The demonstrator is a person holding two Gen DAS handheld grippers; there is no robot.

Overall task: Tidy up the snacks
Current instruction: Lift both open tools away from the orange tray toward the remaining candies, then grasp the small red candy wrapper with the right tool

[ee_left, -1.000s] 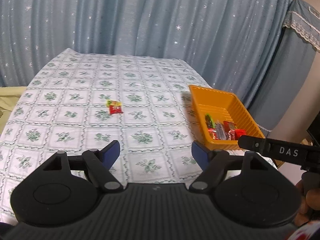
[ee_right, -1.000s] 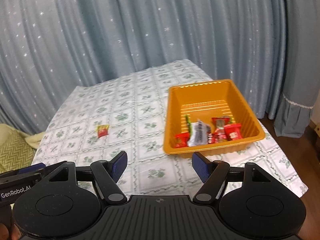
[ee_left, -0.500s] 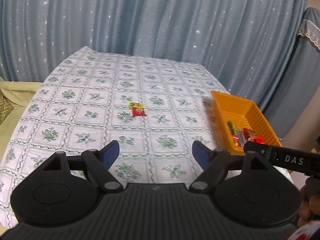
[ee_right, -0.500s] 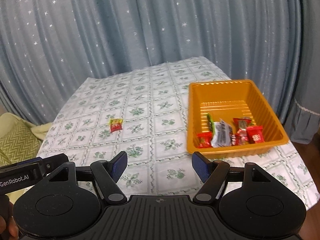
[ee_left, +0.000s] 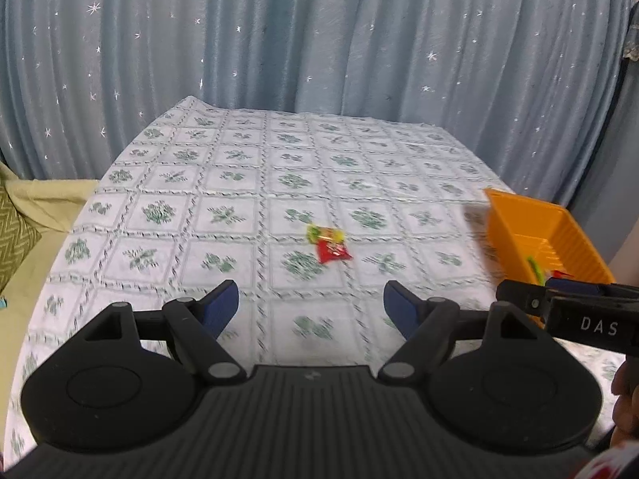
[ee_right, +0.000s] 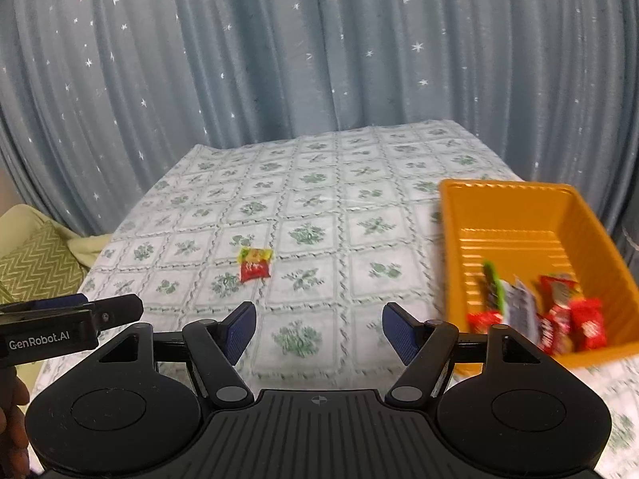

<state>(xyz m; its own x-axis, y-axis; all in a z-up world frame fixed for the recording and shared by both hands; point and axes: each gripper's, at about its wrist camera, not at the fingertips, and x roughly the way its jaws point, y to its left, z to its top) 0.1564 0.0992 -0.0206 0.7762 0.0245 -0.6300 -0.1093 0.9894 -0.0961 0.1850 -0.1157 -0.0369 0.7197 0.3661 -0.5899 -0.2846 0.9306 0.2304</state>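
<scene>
A small red and yellow snack packet [ee_left: 328, 244] [ee_right: 254, 265] lies alone on the flowered tablecloth, ahead of both grippers. An orange tray [ee_left: 559, 239] [ee_right: 519, 215] at the table's right holds several red, green and white packets [ee_right: 559, 319]. My left gripper [ee_left: 311, 305] hovers open and empty, short of the lone packet. My right gripper [ee_right: 319, 325] is open and empty too, with the packet ahead to its left and the tray to its right. Each gripper's side shows in the other's view: right gripper [ee_left: 567, 307], left gripper [ee_right: 68, 319].
The table wears a white cloth with green flower squares [ee_left: 279, 183]. Blue star-print curtains [ee_left: 319, 40] hang close behind it. A green zigzag cushion [ee_right: 36, 263] and pale fabric lie past the table's left edge.
Both views have swung left: the lone packet has shifted toward the centre and looks nearer, and the orange tray has slid to the right edge. Both grippers stay open.
</scene>
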